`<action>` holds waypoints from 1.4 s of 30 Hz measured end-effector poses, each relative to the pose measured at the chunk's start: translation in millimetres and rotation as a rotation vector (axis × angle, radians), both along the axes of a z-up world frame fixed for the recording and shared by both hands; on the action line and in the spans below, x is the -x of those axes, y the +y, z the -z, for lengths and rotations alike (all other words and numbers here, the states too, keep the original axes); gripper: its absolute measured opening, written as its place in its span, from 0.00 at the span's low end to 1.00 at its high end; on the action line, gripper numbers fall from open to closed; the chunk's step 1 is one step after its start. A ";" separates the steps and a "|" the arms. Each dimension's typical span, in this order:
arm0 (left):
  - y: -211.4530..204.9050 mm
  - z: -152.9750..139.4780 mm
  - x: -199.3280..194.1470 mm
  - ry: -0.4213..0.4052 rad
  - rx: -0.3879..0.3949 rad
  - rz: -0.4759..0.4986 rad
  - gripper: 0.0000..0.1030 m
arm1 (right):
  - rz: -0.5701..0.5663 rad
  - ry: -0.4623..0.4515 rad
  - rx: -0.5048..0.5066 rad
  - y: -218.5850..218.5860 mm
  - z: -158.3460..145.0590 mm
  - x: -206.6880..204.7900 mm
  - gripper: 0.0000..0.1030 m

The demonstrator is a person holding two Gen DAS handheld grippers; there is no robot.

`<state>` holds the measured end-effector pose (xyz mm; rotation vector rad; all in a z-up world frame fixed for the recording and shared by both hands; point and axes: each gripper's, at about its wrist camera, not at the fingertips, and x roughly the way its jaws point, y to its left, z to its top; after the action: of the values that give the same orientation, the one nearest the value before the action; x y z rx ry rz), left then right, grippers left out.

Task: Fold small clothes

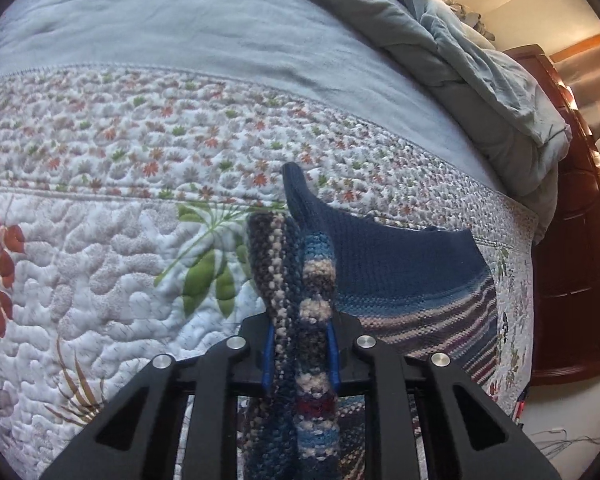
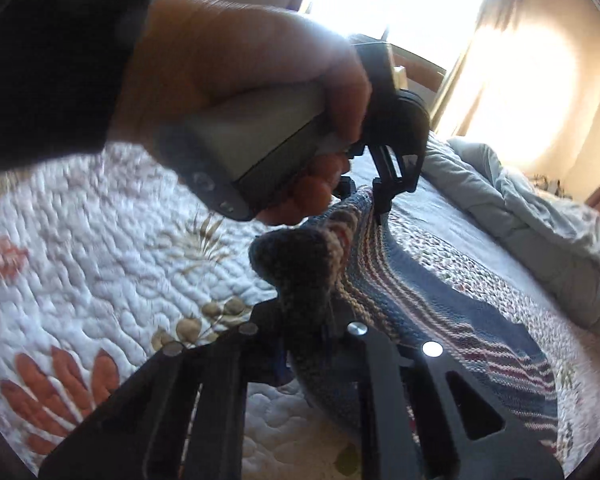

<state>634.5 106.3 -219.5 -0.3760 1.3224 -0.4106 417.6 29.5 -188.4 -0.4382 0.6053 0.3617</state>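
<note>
A small knitted garment (image 1: 404, 276), navy with blue, cream and dark red stripes, lies partly on the floral quilt (image 1: 100, 240). My left gripper (image 1: 300, 344) is shut on a bunched striped edge of it and holds that edge up off the quilt. In the right wrist view my right gripper (image 2: 306, 320) is shut on another bunched edge of the same garment (image 2: 440, 304). The left gripper (image 2: 384, 204), held by a hand, pinches the garment just beyond, so the two grippers are close together.
A light blue sheet (image 1: 180, 20) covers the far part of the bed. A crumpled grey-blue duvet (image 1: 480, 72) is heaped at the right. A dark wooden bed frame (image 1: 572, 260) borders the right side. Bright light falls on the wall (image 2: 520, 80).
</note>
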 end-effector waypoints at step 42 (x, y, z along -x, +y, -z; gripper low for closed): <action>-339.1 -104.2 18.4 -0.150 -0.257 0.224 0.19 | 0.341 0.167 -0.920 -365.4 -59.9 6.2 0.10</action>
<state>616.2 -232.9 -115.3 0.0185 1.2561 -0.4404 411.4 -335.9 -128.5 0.5759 0.5970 0.3135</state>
